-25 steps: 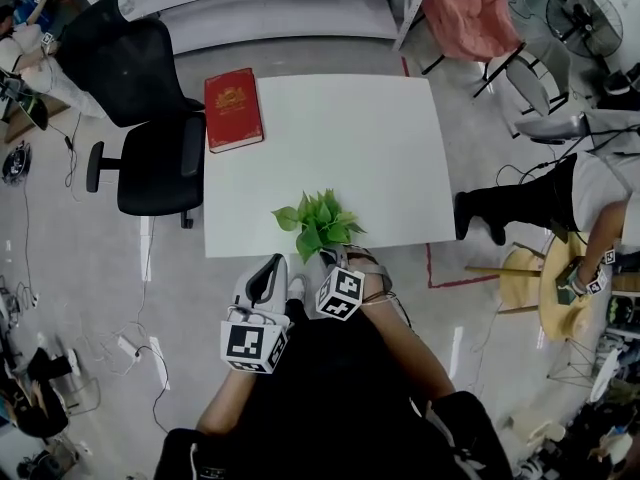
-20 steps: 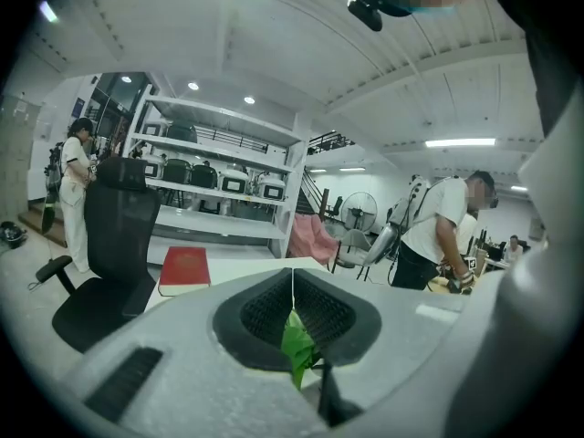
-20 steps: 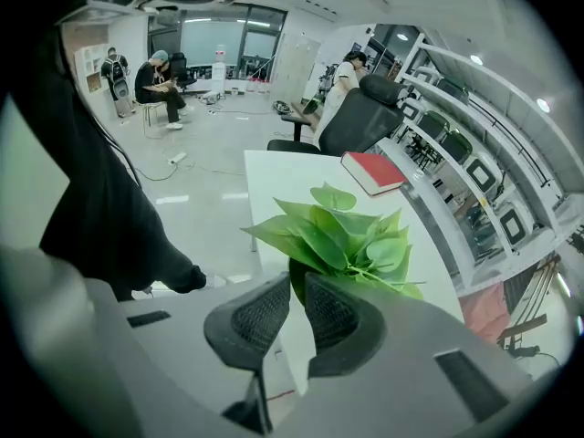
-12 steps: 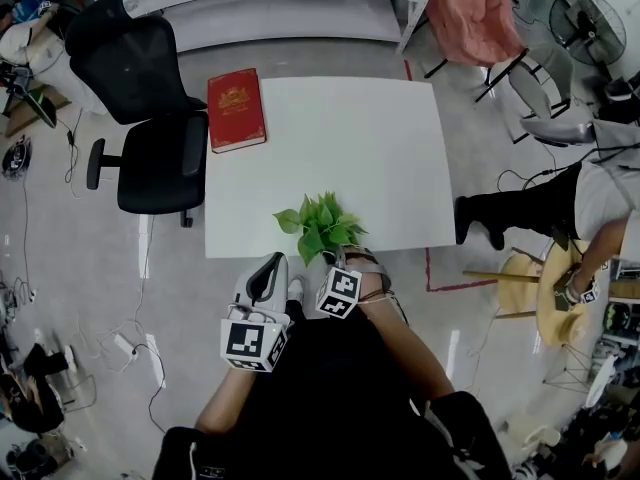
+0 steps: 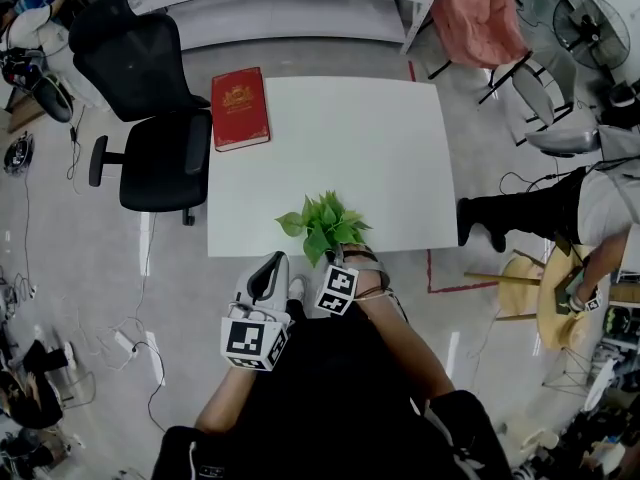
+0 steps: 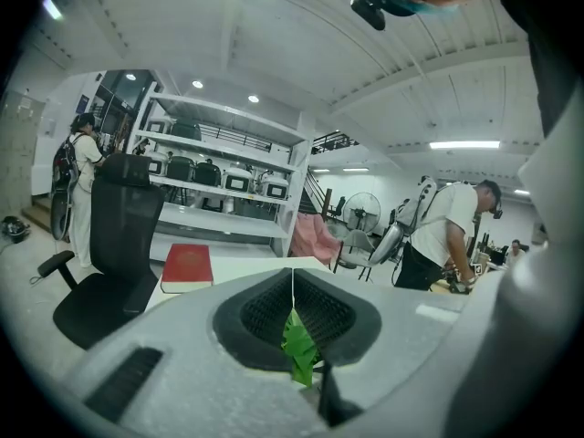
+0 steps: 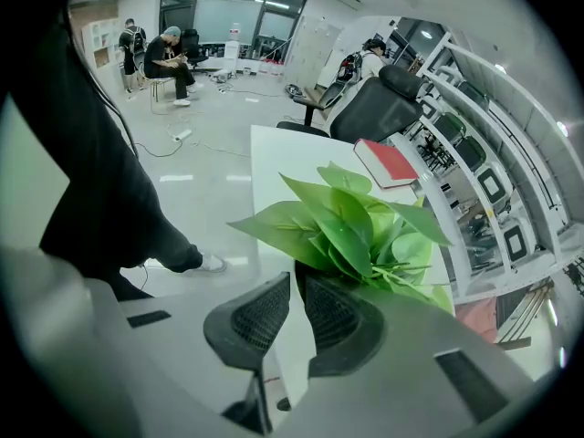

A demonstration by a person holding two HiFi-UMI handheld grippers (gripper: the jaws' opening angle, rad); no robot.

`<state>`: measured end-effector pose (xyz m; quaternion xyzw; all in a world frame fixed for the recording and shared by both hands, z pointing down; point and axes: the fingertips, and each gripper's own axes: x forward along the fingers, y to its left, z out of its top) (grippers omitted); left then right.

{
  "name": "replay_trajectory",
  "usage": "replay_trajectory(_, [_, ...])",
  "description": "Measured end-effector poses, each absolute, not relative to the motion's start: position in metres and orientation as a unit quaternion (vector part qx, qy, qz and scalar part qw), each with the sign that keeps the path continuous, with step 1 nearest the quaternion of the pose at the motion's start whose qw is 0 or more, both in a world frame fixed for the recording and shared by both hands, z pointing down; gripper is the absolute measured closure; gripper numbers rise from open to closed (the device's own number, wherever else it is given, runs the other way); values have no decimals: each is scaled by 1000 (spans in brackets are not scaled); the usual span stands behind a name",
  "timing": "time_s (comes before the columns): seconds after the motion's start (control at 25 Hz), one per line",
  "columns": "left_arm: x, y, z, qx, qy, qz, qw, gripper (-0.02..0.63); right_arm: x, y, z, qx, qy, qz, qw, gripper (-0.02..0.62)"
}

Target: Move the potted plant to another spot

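Note:
The potted plant stands at the near edge of the white table; its green leaves hide the pot from above. My right gripper reaches in under the leaves from the near side. In the right gripper view the leaves spread just over the jaws, and the right gripper is shut on a dark sliver at the plant's base. My left gripper hangs off the table's near edge, left of the plant. It is shut on nothing; a leaf shows behind its pads.
A red book lies at the table's far left corner. A black office chair stands left of the table. A person and a round wooden stool are to the right. White shelving runs behind the table.

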<state>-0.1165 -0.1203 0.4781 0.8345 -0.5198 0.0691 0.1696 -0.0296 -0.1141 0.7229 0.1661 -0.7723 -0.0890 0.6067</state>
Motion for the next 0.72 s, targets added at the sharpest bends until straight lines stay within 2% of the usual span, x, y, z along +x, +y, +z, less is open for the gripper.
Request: replay_trajectory(0.72, [-119, -121, 480, 831, -523, 66, 175, 588, -30, -115, 724, 154, -765, -113, 615, 580])
